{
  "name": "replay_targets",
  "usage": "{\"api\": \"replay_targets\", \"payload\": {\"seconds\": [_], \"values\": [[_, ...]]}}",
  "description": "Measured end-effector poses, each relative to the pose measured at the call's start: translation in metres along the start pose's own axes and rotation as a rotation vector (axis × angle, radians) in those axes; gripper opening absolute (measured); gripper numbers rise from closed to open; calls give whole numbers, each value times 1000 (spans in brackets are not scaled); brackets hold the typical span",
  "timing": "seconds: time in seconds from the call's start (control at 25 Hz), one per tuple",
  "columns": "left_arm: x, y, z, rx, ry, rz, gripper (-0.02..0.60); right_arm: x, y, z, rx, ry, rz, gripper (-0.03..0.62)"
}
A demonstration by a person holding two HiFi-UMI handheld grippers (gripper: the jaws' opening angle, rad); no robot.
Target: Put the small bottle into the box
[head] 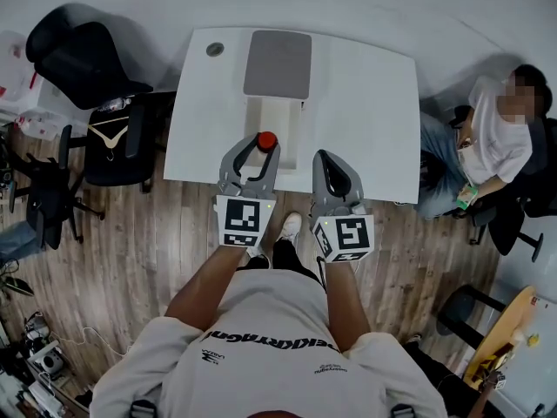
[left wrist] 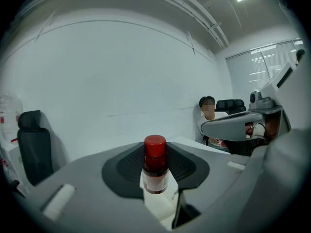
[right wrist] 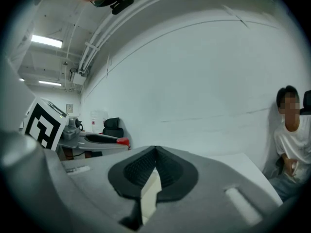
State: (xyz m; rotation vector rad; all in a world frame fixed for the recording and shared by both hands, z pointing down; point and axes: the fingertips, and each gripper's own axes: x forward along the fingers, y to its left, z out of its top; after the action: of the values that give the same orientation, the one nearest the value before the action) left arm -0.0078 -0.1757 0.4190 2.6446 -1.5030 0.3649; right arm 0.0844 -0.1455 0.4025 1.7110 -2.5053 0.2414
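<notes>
The small bottle (head: 266, 140) has a red cap and dark red contents. It stands upright between the pads of my left gripper (head: 264, 144), which is shut on it, over the near end of the open white box (head: 253, 117). The box's grey lid (head: 278, 64) is folded back beyond it. In the left gripper view the bottle (left wrist: 155, 165) fills the middle of the left gripper (left wrist: 155, 173). My right gripper (head: 325, 160) hovers just right of the box, shut and holding nothing. In its own view the right gripper (right wrist: 154, 155) has its pad tips touching.
The white table (head: 365, 94) carries a small grey round disc (head: 215, 49) at its far left corner. Black office chairs (head: 83, 59) stand on the wooden floor at the left. A person in a white shirt (head: 496, 138) sits at the right of the table.
</notes>
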Motion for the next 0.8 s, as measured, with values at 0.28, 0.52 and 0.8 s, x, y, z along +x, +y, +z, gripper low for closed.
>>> {"api": "replay_targets", "payload": {"seconds": [0.28, 0.52, 0.8], "values": [[28, 7, -17, -9, 43, 9, 138, 13, -7, -10, 5, 21, 16, -2], [50, 11, -34, -26, 81, 12, 138, 25, -13, -19, 14, 37, 25, -2], [73, 11, -53, -32, 116, 14, 138, 33, -20, -30, 23, 59, 33, -2]]}}
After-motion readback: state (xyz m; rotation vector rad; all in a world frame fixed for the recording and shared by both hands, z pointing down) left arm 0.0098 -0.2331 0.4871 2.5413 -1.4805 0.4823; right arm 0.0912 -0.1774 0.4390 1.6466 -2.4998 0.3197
